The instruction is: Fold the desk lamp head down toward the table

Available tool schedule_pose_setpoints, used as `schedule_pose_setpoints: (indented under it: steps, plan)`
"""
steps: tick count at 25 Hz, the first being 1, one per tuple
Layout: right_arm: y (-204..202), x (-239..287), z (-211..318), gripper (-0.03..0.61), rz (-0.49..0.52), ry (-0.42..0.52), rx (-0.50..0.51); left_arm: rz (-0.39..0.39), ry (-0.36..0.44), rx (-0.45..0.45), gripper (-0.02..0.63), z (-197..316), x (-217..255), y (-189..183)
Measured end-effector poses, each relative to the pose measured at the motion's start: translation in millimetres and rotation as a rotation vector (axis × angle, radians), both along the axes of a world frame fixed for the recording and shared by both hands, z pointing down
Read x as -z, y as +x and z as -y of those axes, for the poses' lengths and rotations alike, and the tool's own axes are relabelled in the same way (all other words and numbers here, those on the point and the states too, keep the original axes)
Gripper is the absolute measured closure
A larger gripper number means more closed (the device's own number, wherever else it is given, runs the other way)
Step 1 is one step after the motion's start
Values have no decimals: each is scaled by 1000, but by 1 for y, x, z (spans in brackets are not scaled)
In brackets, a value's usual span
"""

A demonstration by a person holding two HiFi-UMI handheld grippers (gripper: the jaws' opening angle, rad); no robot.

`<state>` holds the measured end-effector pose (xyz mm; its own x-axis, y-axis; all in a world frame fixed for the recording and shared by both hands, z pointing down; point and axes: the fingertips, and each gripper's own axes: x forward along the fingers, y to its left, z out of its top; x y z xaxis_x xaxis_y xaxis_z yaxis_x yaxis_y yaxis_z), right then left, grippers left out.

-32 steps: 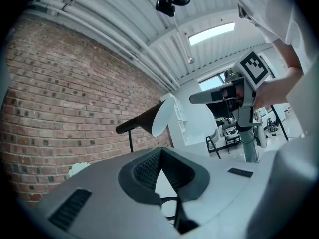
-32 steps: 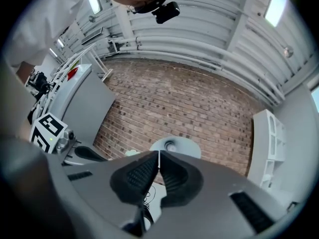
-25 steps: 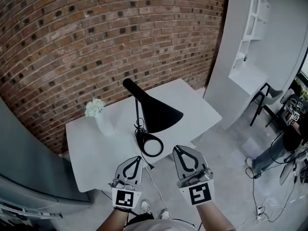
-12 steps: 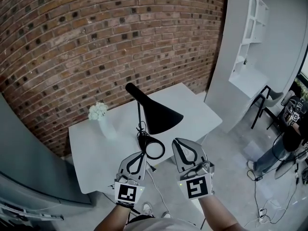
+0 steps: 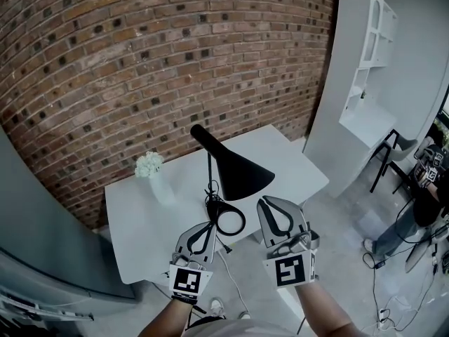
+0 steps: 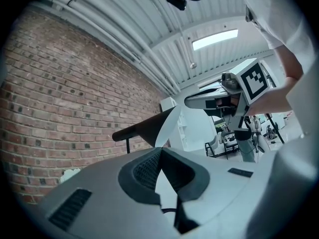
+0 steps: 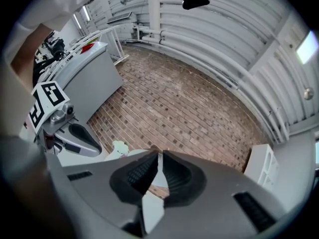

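Since a second ago, both tools have been brought higher in the head view and nearer the lamp, and the right tool's marker cube is seen turned slightly. The left tool (image 5: 208, 224) is held at lower centre, its tip just beside the lamp's round base (image 5: 230, 220); whether contact is made cannot be told. The right tool (image 5: 264, 201) is held to its right, its tip just under the rim of the shade. In the left gripper view the left tool (image 6: 159, 151) is seen with its jaw tips met and nothing between them. In the right gripper view the right tool (image 7: 159, 156) is likewise closed and empty.

The black desk lamp (image 5: 210, 181) stands near the front edge of the white counter (image 5: 140, 223), at the centre of the frame. Its cone-shaped head (image 5: 238, 174) is raised on the thin stem and slopes down toward the lower right. A white vase of pale flowers (image 5: 149, 167) stands to the left of the lamp, well apart from it. A brick wall (image 5: 140, 62) fills the upper left, and a white shelf unit (image 5: 365, 69) stands at the upper right.
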<state>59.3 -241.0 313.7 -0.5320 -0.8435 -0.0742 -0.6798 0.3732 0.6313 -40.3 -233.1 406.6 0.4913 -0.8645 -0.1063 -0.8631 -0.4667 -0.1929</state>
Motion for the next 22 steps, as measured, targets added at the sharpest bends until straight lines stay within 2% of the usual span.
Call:
schedule_pose_setpoints:
  steps: [3,7,13,22]
  plan:
    - [-1,-3,1,556,-42,8,-10,-5,-16,3,606,1,-5,-1]
    - [-2,-9,4,488,-109,10,-24,-14,-23,0,606,2,-7,-1]
    - [-3,-13,11,445,-230,39,-40,-34,-39,-5,606,5,-14,0]
    - [-4,-17,18,426,-371,87,-20,-52,-45,-5,606,10,-15,0]
